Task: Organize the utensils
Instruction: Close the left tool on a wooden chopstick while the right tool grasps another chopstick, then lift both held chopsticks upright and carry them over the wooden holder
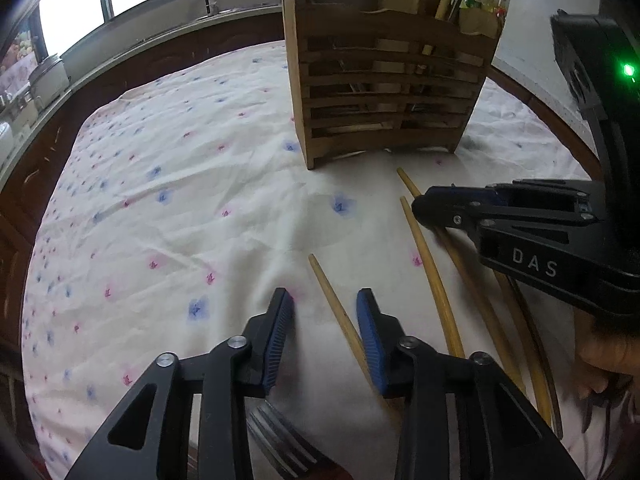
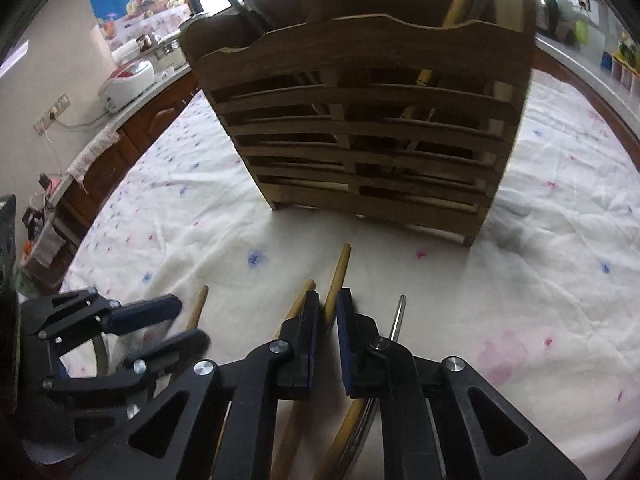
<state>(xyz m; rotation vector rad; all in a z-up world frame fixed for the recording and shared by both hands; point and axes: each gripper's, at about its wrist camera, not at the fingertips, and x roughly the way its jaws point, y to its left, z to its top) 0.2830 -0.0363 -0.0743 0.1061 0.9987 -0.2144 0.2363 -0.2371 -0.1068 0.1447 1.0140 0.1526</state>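
A slatted wooden utensil holder [image 1: 384, 92] [image 2: 360, 128] stands on the flowered cloth, with a few handles sticking out of its top. Several bamboo chopsticks lie in front of it. My right gripper [image 2: 328, 302] [image 1: 418, 204] is shut on one chopstick [image 2: 340, 268] [image 1: 406, 180] that still lies on the cloth; a second chopstick [image 2: 300, 300] lies just left of its fingers. My left gripper [image 1: 324, 320] [image 2: 176, 324] is open, astride another chopstick [image 1: 336, 304] that lies close to the right pad [image 1: 370, 332]. A fork [image 1: 280, 444] lies under the left gripper.
A thin metal rod [image 2: 398, 316] lies right of the right gripper. A person's hand [image 1: 608, 356] holds the right gripper. A dark wood counter [image 1: 60, 120] with a rice cooker [image 2: 126, 80] and a sink rings the table's far side.
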